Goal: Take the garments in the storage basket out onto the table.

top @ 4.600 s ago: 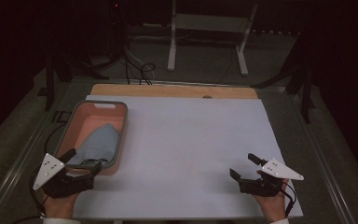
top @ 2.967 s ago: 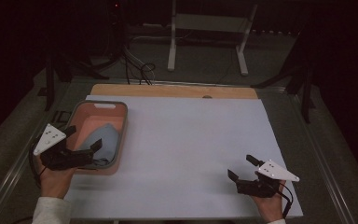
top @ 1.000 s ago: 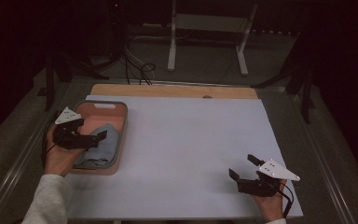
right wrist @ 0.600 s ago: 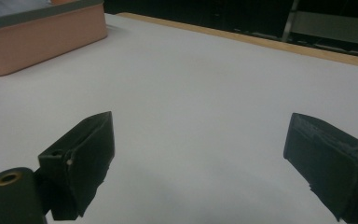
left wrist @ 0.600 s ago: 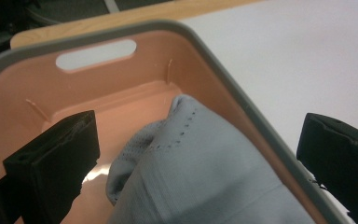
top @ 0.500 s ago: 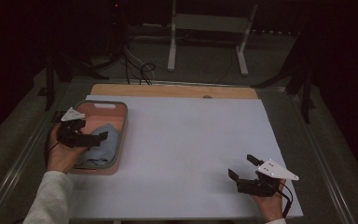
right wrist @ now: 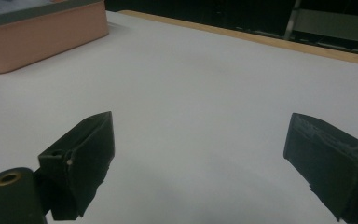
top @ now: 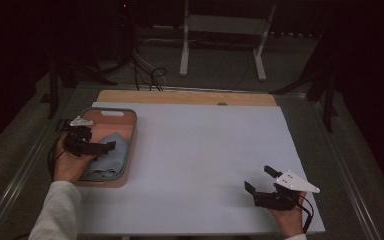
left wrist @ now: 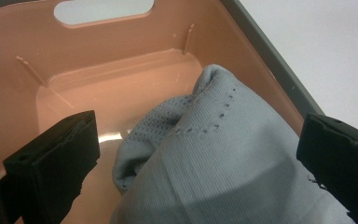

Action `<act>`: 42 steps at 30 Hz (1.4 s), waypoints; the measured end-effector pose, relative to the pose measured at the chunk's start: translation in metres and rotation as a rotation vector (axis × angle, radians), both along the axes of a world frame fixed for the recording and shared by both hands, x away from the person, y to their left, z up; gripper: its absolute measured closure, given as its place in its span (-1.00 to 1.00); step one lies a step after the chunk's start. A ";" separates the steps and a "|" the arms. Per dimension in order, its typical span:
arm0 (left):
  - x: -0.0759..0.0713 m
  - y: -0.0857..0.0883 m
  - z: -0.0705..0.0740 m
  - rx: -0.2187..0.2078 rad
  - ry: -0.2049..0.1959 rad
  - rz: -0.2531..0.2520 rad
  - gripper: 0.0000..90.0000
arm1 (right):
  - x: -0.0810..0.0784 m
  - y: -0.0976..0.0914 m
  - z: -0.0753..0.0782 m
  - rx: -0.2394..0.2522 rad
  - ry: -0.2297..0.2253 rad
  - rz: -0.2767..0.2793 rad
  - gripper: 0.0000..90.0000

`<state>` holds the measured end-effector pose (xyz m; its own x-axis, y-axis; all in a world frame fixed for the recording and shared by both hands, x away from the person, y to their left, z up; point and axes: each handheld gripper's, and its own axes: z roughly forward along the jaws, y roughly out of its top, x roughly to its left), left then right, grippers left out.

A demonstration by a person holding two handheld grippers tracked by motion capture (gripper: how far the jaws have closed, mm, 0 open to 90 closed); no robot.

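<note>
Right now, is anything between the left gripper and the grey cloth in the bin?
Nothing visible. The left gripper hangs open right above the grey cloth inside the pink bin, its jaws on either side of the fold.

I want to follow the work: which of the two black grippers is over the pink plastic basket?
The left gripper, jaws open above the grey cloth in the pink plastic basket; the right gripper is over bare white table.

Your left claw (top: 102, 145) hangs over the bin (top: 130, 150), which sits on the desk's (top: 205, 160) left side. The cloth (left wrist: 223, 172) lies in the bin right below and between that claw's jaws, with bare bin floor ahead of it. Your right claw (top: 260, 180) sits at the desk's near right, well apart from the bin, bare desk before it.
</note>
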<state>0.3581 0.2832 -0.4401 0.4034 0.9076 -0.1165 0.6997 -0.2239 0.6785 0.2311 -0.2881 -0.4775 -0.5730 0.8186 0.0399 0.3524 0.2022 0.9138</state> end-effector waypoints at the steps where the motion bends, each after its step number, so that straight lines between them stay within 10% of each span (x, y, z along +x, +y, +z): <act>1: 0.001 -0.001 -0.001 0.005 0.004 -0.002 -0.99 | 0.000 0.000 0.000 0.000 0.001 0.000 -0.80; 28: 0.022 -0.026 -0.015 0.015 0.186 -0.052 -0.88 | 0.000 -0.001 0.000 -0.004 0.005 0.000 -0.80; 42: 0.016 -0.026 -0.008 0.079 0.202 -0.049 0.05 | 0.001 -0.002 0.000 -0.009 0.008 -0.004 -0.80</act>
